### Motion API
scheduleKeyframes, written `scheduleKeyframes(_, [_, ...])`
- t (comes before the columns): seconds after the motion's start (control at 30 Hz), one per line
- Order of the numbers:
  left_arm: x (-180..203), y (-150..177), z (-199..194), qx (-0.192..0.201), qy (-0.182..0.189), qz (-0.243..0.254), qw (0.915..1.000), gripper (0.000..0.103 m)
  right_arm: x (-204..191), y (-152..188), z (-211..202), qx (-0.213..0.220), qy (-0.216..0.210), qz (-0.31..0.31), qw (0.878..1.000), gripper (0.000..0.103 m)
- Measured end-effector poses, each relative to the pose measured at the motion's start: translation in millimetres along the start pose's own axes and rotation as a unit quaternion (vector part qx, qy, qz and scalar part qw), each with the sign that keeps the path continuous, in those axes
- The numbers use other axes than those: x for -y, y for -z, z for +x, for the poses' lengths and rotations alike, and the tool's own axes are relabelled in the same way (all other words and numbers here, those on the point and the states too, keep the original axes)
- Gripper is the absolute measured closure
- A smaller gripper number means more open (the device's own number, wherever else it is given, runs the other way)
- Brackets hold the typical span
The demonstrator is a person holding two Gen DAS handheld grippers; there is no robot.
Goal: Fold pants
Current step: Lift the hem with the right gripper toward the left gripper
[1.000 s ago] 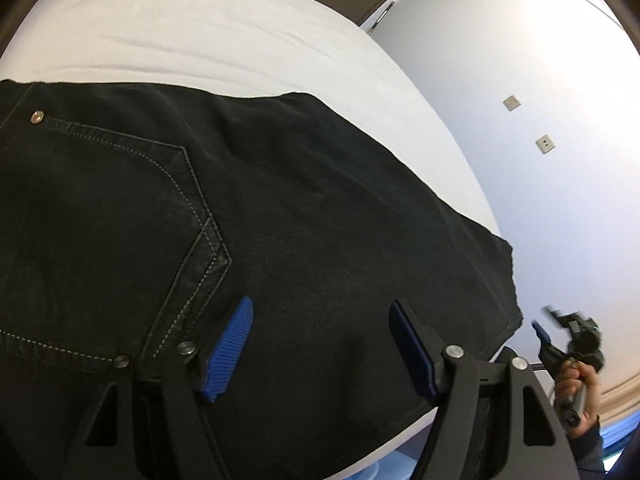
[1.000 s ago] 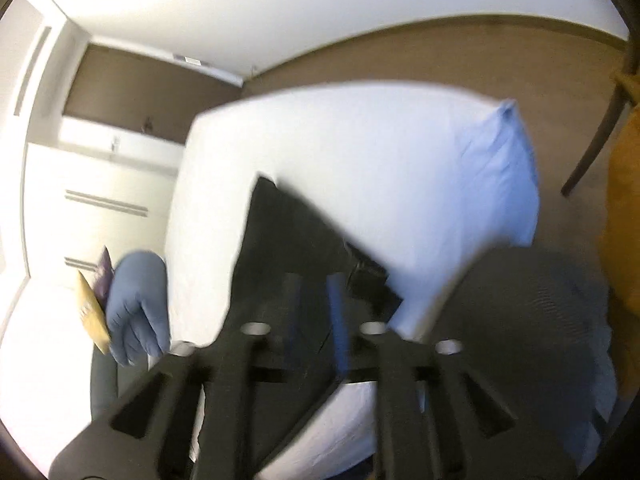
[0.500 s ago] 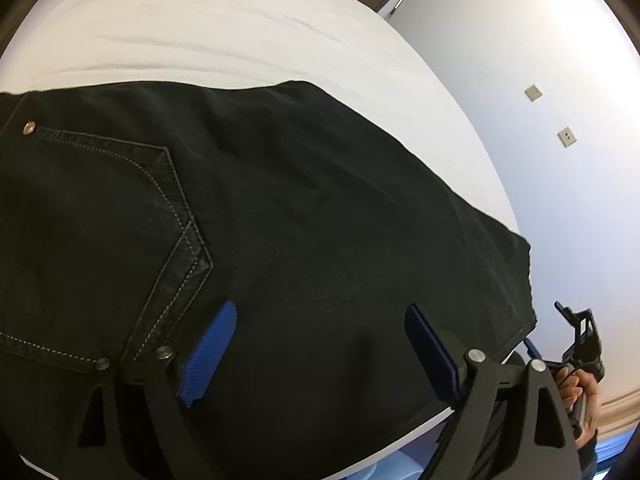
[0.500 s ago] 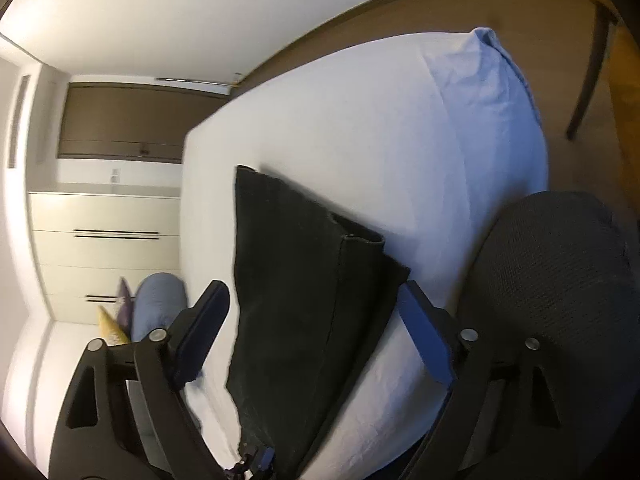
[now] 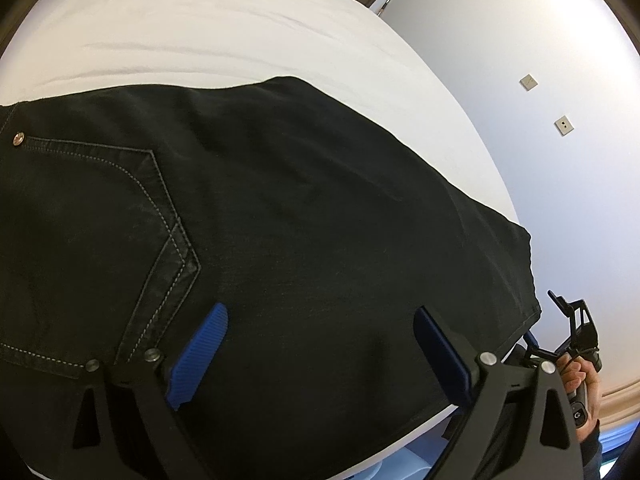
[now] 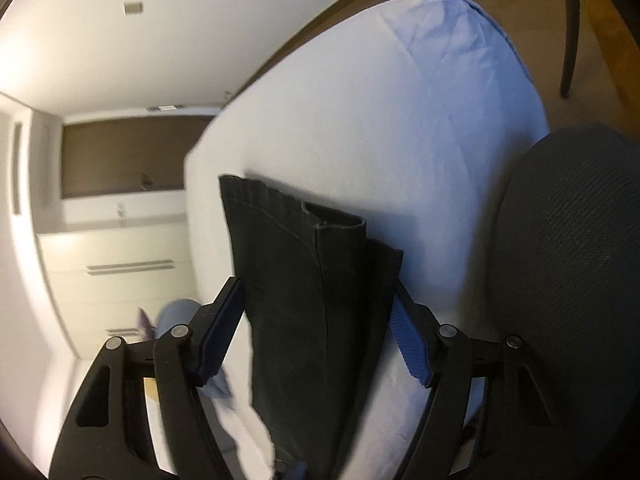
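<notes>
Looking like a bedroom: white-sheeted bed (image 5: pixel 224 32) sitting by built-in wardrobes (image 6: pixel 120 264), mesh office chair (image 6: pixel 568 264) alongside.

The left claw (image 5: pixel 320 344) has spread wider above the black pants (image 5: pixel 304 216); the right claw (image 6: pixel 320 336) has narrowed again around the pant legs, pads clear.

We can only make out a small "G" logo on the gripper handle (image 5: pixel 577 415), no other text
</notes>
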State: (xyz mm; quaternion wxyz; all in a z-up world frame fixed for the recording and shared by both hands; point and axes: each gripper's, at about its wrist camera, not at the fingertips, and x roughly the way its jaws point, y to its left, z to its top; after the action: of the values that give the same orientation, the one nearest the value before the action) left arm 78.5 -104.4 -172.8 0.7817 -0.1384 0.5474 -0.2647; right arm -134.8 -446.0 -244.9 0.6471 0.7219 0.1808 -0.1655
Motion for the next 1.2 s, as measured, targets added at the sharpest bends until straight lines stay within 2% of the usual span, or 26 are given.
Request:
scheduleKeyframes(0.17, [-5,3,-1,0.002,0.006,-0.004,1.0000,0.007,15,-1,-11,0.007,-0.045,0.024,0.999,0.050])
scheduleKeyframes(0.37, [-9,4,-1,0.003,0.006,-0.006,1.0000,0.007,29,-1,-9,0.006,-0.080,0.023,0.997,0.057])
scheduleKeyframes(0.43, [-8,4,-1,0.002,0.005,-0.006,1.0000,0.007,32,-3,-6,0.006,-0.083,0.014,0.996,0.059])
scheduleKeyframes(0.5, [-7,4,-2,0.001,0.004,-0.005,1.0000,0.007,29,-8,2,0.007,-0.084,0.000,0.996,0.065])
scheduleKeyframes(0.57, [-8,3,-2,0.001,0.004,-0.006,1.0000,0.007,28,-12,11,0.001,-0.083,-0.005,0.997,0.082])
scheduleKeyframes(0.63, [-8,2,-2,0.001,0.003,-0.009,1.0000,0.007,27,-15,19,-0.001,-0.071,-0.013,0.997,0.091])
scheduleKeyframes(0.77, [-7,2,-2,0.002,0.002,-0.009,1.0000,0.007,24,-16,24,-0.001,-0.067,-0.018,0.998,0.094])
scheduleKeyframes(0.93, [-9,1,-1,0.003,0.008,-0.016,0.9998,0.007,3,-13,23,0.008,-0.031,-0.068,0.997,0.094])
scheduleKeyframes(1.07, [-11,1,0,0.005,0.015,-0.019,0.9997,0.007,-29,-2,19,0.019,0.005,-0.144,0.989,0.094])
scheduleKeyframes(1.13, [-12,1,0,0.006,0.019,-0.021,0.9996,0.007,-57,14,20,0.021,0.025,-0.206,0.978,0.094])
scheduleKeyframes(1.2, [-14,1,-1,0.008,0.024,-0.025,0.9994,0.007,-93,44,20,0.019,0.044,-0.291,0.955,0.094])
